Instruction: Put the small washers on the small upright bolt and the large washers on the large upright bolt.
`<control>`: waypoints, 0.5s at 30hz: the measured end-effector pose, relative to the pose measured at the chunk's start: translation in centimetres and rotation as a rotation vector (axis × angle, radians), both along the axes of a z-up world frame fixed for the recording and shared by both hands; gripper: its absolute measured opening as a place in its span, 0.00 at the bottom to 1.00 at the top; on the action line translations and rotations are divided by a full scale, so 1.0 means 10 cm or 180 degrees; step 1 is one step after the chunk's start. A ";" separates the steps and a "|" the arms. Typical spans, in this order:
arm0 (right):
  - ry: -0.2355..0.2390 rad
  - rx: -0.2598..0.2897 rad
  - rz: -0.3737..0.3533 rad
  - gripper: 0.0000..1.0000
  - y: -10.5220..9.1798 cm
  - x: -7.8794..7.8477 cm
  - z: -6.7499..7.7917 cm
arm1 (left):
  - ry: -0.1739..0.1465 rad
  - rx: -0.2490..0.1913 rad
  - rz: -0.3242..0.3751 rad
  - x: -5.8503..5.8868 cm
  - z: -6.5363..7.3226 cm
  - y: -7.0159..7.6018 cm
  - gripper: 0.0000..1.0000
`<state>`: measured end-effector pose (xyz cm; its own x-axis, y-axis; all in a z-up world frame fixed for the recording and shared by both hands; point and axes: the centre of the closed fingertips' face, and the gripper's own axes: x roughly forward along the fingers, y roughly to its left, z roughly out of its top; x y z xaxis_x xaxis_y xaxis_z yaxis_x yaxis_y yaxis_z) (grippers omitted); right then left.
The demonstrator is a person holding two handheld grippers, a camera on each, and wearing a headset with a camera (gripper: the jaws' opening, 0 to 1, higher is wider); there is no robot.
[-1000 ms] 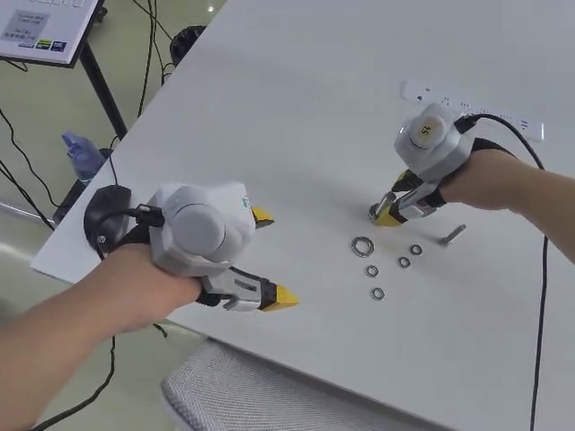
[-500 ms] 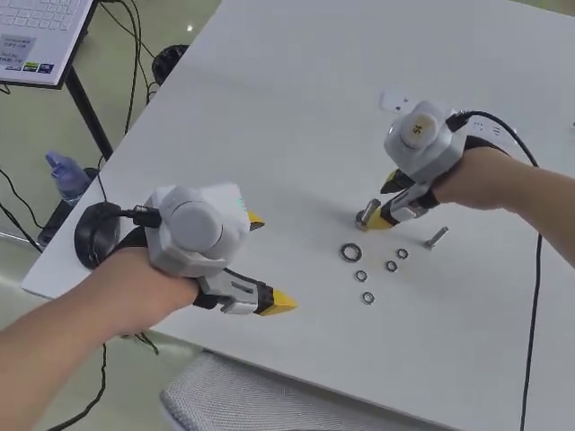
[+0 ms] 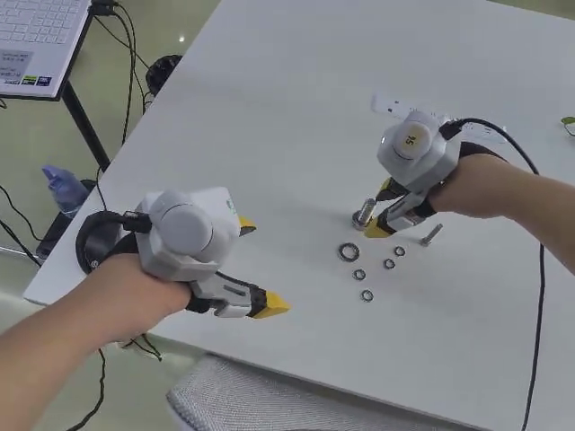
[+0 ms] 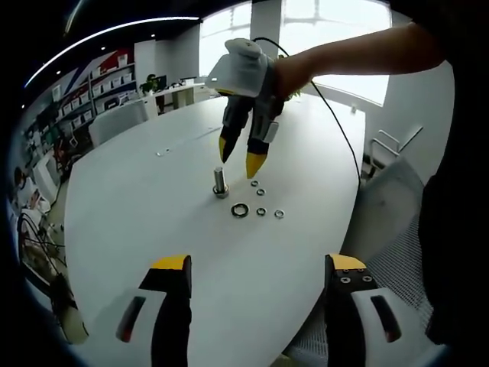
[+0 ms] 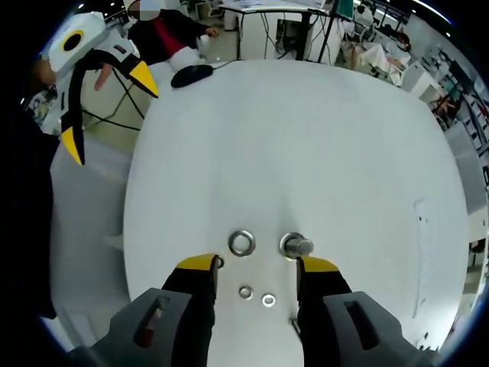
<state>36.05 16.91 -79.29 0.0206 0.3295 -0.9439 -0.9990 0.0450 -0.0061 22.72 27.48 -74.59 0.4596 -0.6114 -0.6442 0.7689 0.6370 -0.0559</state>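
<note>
The large bolt point(image 3: 364, 214) point(image 4: 221, 183) point(image 5: 294, 245) stands upright on the white table point(image 3: 296, 108). My right gripper point(image 3: 380, 209) point(image 5: 258, 265) is open, its tips just beside the bolt, with nothing between them. Close by lie a large washer point(image 3: 349, 252) point(image 5: 241, 243) and several small washers point(image 3: 359, 274) point(image 4: 260, 211) point(image 5: 245, 291). A small bolt point(image 3: 431, 235) lies on its side under the right hand. My left gripper point(image 3: 259, 265) point(image 4: 260, 264) hovers open and empty near the table's front edge, well left of the parts.
A white power strip point(image 3: 404, 105) lies behind the right hand. Off the table's left edge are a laptop point(image 3: 36, 36) on a stand, a blue bottle point(image 3: 63, 184) and cables. A grey chair point(image 3: 234, 404) sits below the front edge.
The head camera has shifted. My right gripper has stayed by the large bolt, which now stands plainly upright beside its tips. My left gripper has barely moved.
</note>
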 end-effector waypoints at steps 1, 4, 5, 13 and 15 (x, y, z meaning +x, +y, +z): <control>0.0012 0.0003 -0.0008 0.43 -0.01 -0.03 0.00 | 0.0006 -0.0006 0.0000 0.00 0.00 0.00 0.71; 0.0024 0.0002 -0.0006 0.43 -0.03 -0.12 0.00 | 0.0008 -0.0010 -0.0029 -0.03 0.02 -0.01 0.70; 0.0030 0.0009 -0.0010 0.43 -0.03 -0.14 0.00 | 0.0004 -0.0008 -0.0034 -0.04 0.02 -0.01 0.70; 0.0065 -0.0037 0.0017 0.40 -0.06 -0.28 -0.04 | -0.0001 -0.0054 -0.0083 -0.07 0.02 -0.01 0.70; 0.0085 -0.0017 -0.0016 0.40 -0.04 -0.31 -0.04 | -0.0003 -0.0068 -0.0075 -0.07 0.02 -0.01 0.70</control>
